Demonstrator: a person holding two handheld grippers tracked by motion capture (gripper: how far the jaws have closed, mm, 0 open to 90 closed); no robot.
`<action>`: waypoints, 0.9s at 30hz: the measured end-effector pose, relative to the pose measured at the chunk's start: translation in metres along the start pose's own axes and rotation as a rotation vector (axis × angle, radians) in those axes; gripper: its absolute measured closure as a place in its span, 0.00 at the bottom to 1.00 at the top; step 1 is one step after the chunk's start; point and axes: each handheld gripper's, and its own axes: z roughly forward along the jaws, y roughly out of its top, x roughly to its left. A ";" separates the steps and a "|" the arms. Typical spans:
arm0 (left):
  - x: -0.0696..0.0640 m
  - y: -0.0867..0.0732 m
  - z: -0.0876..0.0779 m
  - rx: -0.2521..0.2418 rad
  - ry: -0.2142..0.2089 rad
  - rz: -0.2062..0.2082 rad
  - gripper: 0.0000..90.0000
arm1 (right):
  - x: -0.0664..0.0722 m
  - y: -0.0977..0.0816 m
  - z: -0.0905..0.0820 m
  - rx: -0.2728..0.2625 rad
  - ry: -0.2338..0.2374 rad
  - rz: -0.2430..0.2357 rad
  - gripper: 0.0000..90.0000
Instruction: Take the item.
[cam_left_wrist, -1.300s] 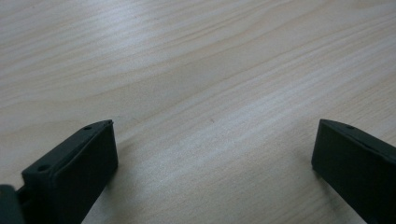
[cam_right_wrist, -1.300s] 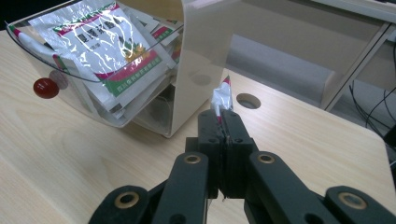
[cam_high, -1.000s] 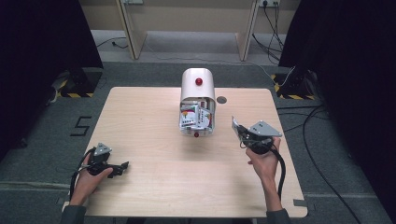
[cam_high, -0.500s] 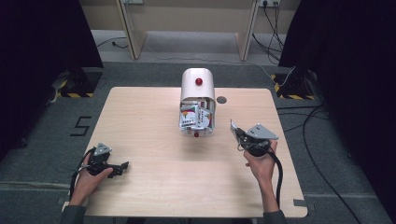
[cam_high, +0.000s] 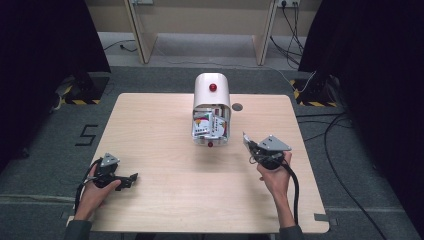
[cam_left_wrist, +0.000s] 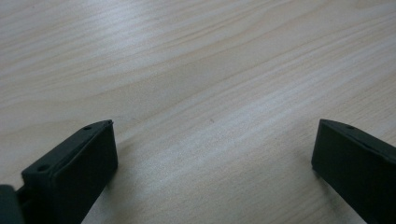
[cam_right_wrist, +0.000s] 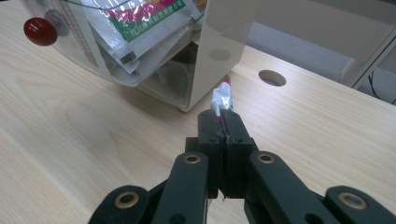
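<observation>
Near the desk's (cam_high: 165, 125) front left corner the left hand (cam_high: 95, 187) rests on the wood, forearm coming up from the front edge, holding the left gripper (cam_high: 125, 178) low and level, pointed toward the right. Its fingers (cam_left_wrist: 79, 163) stand wide apart over bare wood with nothing between them. Toward the right edge the right hand (cam_high: 274, 175) is raised off the desk, wrist bent, the right gripper (cam_high: 246, 141) aimed up and left toward the white dispenser box (cam_high: 212, 95) at the desk's middle. Its fingers (cam_right_wrist: 208, 126) are pressed together on a thin sachet (cam_right_wrist: 221, 97), whose silver and red end sticks out just beside the box's lower corner. More packets (cam_right_wrist: 135, 28) sit behind the box's clear front.
</observation>
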 end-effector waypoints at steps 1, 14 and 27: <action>0.000 0.000 0.000 0.000 0.000 0.000 0.00 | 0.000 -0.001 0.001 0.002 0.002 0.000 0.99; 0.000 0.000 0.000 0.000 0.000 0.000 0.00 | 0.001 -0.007 0.006 0.023 0.017 0.012 0.99; 0.000 0.000 0.000 0.000 0.000 0.000 0.00 | 0.002 -0.014 0.013 0.038 0.041 0.027 0.99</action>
